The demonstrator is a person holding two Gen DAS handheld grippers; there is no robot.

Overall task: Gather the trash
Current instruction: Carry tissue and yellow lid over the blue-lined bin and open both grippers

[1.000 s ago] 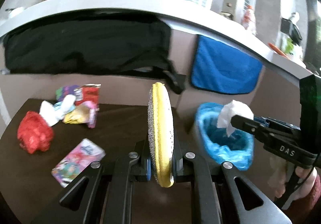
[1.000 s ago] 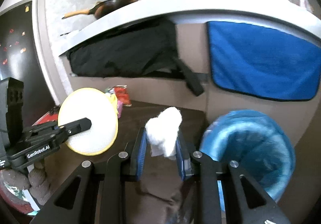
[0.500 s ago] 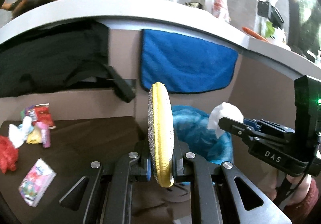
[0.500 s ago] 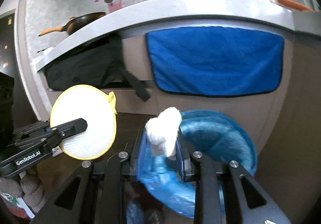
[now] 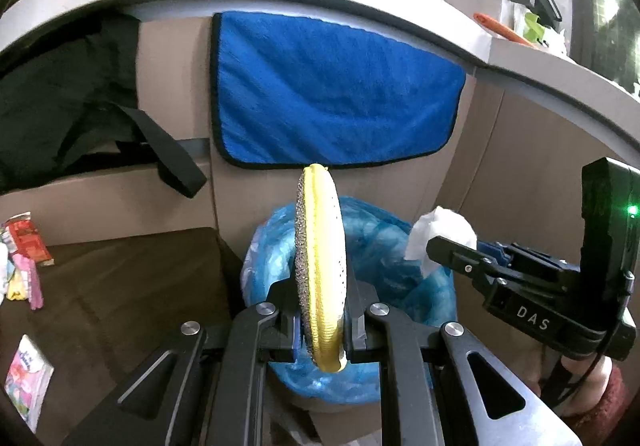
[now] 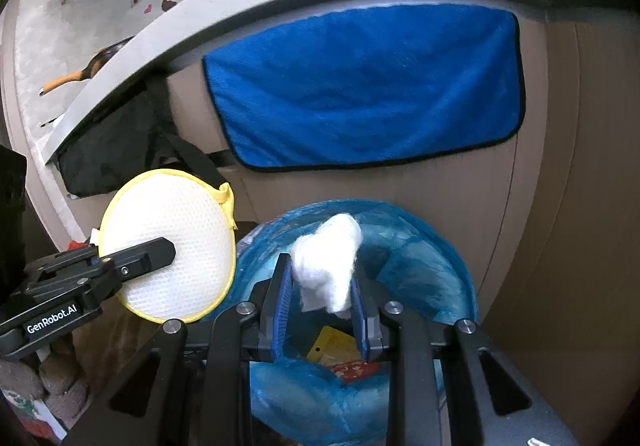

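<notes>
Hanging over the bin (image 6: 452,270), both grippers are loaded. The right gripper (image 6: 320,300) pinches a white tissue wad (image 6: 328,266) above the blue-lined opening; inside, at 6 o'clock, sit a yellow packet (image 6: 332,344) and a red wrapper (image 6: 354,370). The left gripper (image 5: 320,326) clamps a round yellow scrubber (image 5: 320,266) on edge, at 9 o'clock of the tissue. More wrappers (image 5: 24,258) lie on the dark table (image 5: 120,286).
</notes>
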